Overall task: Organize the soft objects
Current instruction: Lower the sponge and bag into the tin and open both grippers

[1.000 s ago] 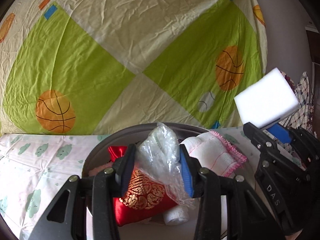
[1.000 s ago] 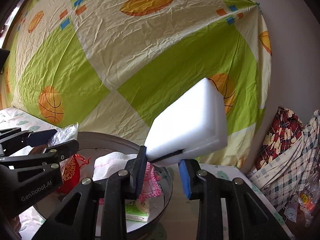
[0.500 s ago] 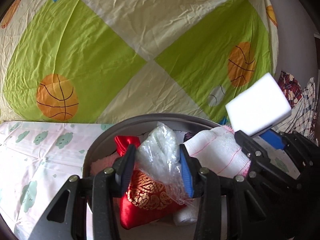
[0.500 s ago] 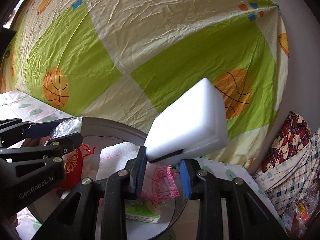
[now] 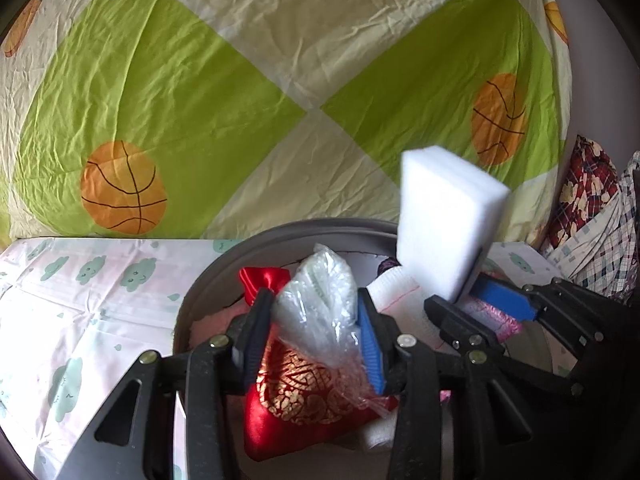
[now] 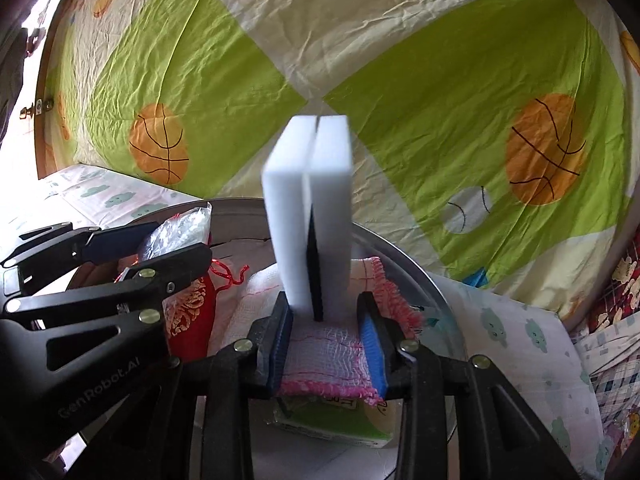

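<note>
Over the round basin (image 6: 408, 264), already holding a red pouch (image 5: 304, 408) and towel (image 6: 324, 344), the right gripper (image 6: 326, 328) had just been opening, white sponge (image 6: 310, 208) standing loose between its jaws; the left gripper (image 5: 316, 332) pinched a plastic bag (image 5: 320, 296), unplaced.

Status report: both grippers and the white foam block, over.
Left gripper shut on clear plastic bag. Right gripper just opening, white foam block loose between jaws, above grey round basin. Pink-edged cloth beneath.

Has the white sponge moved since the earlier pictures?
Yes. The sponge has swung upright between the right gripper's jaws, which have just been opening, and has sunk toward the basin, against the basketball sheet.
</note>
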`<state>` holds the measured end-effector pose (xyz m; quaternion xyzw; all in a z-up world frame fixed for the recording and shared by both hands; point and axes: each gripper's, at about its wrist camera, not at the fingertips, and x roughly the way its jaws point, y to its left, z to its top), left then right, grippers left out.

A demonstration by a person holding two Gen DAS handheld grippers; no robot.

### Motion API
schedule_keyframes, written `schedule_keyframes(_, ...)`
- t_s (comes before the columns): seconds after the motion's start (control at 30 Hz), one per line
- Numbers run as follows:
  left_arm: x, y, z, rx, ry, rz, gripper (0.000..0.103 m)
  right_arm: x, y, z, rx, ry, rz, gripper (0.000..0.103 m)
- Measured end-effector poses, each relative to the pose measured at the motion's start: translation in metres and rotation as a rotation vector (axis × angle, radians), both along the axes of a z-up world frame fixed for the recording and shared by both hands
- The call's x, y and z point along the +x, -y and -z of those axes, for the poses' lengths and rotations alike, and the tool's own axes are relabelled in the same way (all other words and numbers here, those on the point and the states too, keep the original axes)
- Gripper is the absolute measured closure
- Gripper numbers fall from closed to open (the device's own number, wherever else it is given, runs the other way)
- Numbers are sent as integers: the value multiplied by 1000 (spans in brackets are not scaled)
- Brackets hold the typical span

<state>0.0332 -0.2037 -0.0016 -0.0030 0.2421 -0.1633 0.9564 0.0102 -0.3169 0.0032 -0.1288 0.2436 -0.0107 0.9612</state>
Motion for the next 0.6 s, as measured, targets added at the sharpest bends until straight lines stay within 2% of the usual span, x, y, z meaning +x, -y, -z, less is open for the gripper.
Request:
schedule_keyframes(0.2, 0, -2, -3, 2, 1, -12, 63, -2, 2, -2, 52, 6, -33, 64)
schedule_keyframes(0.27, 2, -3, -2, 1, -6, -8, 63, -3, 1, -2, 49, 12, -29, 61)
schedule_keyframes(0.6, 3, 1, -1, 10, -8, -1, 63, -2, 4, -1, 50, 18, 6, 61)
